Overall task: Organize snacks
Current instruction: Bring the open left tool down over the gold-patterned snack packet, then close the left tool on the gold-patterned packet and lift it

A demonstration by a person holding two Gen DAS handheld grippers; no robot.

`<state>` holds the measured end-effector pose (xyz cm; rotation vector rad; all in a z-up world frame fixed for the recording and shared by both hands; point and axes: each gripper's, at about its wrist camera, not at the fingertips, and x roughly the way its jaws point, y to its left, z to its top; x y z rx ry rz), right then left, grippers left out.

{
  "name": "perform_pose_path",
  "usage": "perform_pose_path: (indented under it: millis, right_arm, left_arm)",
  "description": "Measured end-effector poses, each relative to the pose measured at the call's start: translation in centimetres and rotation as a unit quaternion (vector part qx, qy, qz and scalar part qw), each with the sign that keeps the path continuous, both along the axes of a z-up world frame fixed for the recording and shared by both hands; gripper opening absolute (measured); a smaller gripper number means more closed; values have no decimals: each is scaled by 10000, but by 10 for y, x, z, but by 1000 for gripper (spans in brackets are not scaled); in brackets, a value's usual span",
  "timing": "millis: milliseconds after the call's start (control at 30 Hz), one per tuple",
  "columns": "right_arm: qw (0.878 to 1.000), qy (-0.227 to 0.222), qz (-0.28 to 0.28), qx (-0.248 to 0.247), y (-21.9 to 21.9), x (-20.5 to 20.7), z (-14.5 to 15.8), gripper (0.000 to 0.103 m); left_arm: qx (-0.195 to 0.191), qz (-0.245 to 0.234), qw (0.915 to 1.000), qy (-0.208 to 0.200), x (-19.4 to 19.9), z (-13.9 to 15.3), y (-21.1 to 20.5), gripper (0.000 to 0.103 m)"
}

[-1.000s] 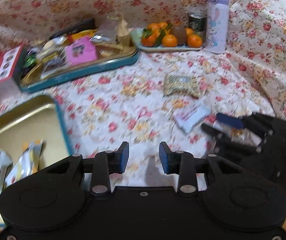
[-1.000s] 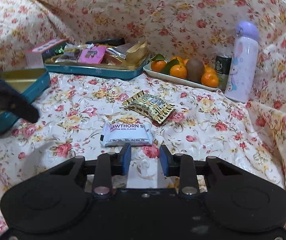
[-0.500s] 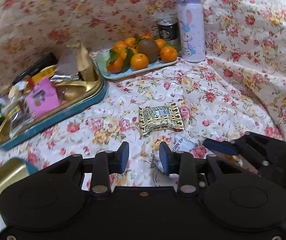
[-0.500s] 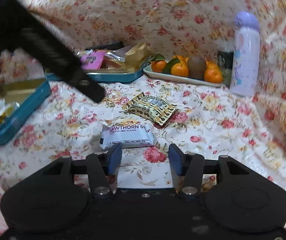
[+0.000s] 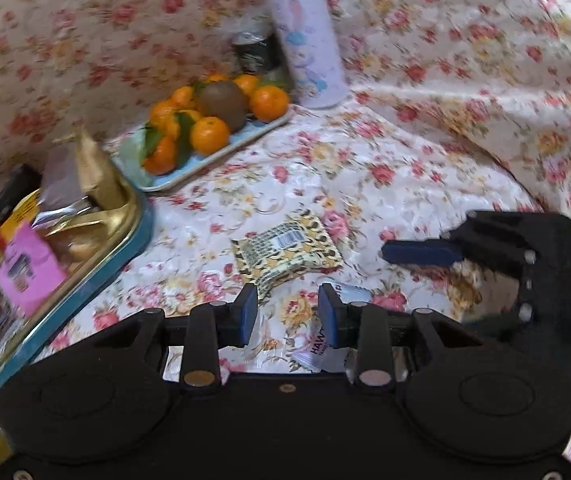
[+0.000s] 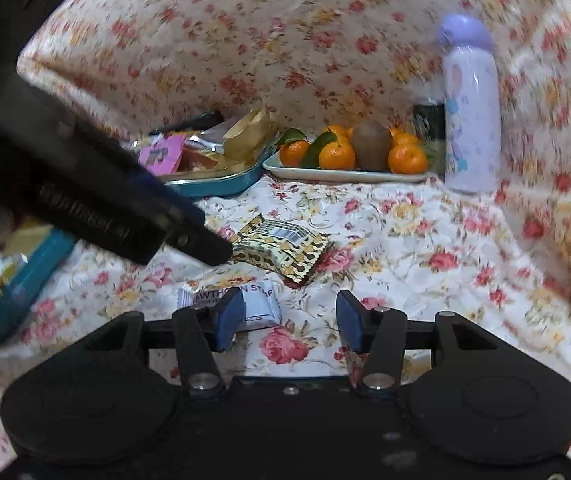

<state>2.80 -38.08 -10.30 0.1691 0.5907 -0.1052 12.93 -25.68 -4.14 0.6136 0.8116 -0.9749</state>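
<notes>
Here the white hawthorn bar (image 6: 245, 304) lies loose on the floral cloth (image 6: 425, 264), just before the yellow patterned packet (image 6: 281, 252); both grippers, left gripper (image 5: 287, 314) and right gripper (image 6: 289, 322), hover unclenched and empty, seemingly lining up pickups for the teal tin (image 5: 85, 284)

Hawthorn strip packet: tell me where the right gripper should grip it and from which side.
The hawthorn packet lies flat on the cloth, long side across the view. Bring the right gripper down from above, jaws across its narrow width near the middle; the patterned packet behind lies apart, so there looks to be room.
</notes>
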Motion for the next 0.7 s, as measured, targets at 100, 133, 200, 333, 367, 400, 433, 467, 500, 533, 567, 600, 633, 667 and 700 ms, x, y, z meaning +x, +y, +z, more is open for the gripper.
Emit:
perform_pose_path:
  millis: [100, 133, 200, 333, 367, 400, 433, 467, 500, 533, 567, 600, 633, 667, 700]
  right_arm:
    - [9993, -44, -113, 359, -10, 0, -3, 53]
    - [9994, -50, -100, 330, -8, 0, -3, 54]
    - [9998, -49, -22, 212, -4, 0, -3, 54]
    - [9996, -54, 46, 267, -3, -2, -2, 54]
    - [9997, -59, 41, 253, -2, -2, -2, 54]
    - [9997, -57, 41, 230, -1, -2, -2, 54]
    - [9997, -47, 60, 245, -2, -2, -2, 54]
    - [9996, -45, 64, 255, -2, -1, -2, 55]
    - [9996, -47, 70, 260, -3, 0, -2, 55]
    - [9996, -53, 86, 263, -2, -1, -2, 55]
    - [9996, -53, 100, 264, -2, -1, -1, 55]
    - [9996, -53, 107, 270, -3, -1, -2, 56]
    - [9996, -56, 107, 274, -3, -2, -2, 56]
    - [9995, -58, 107, 277, -3, -2, -2, 56]
    - [9995, -59, 110, 279, -4, -2, -2, 56]
  left_arm:
    - [74, -139, 9995, -270, 3, -3, -4, 44]
    - [59, -184, 9994, -284, 5, -3, -5, 44]
    - [29, -264, 9993, -268, 11, -5, -8, 44]
    - [68, -618, 9978, -250, 19, -11, -16, 44]
    - [104, -715, 9971, -237, 20, -13, -18, 44]
    - [133, -780, 9966, -242, 21, -14, -20, 44]
    - [168, -843, 9959, -270, 22, -15, -21, 44]
    - [200, -902, 9952, -333, 22, -15, -23, 44]
    - [207, -924, 9946, -414, 22, -15, -25, 44]
    - [168, -911, 9946, -460, 23, -13, -26, 44]
    - [97, -891, 9949, -454, 25, -11, -27, 44]
    - [-6, -857, 9954, -426, 27, -7, -27, 44]
    - [-88, -826, 9957, -412, 29, -4, -28, 44]
    - [-139, -801, 9958, -424, 31, -2, -29, 44]
    - [-159, -783, 9958, -437, 33, -2, -31, 44]
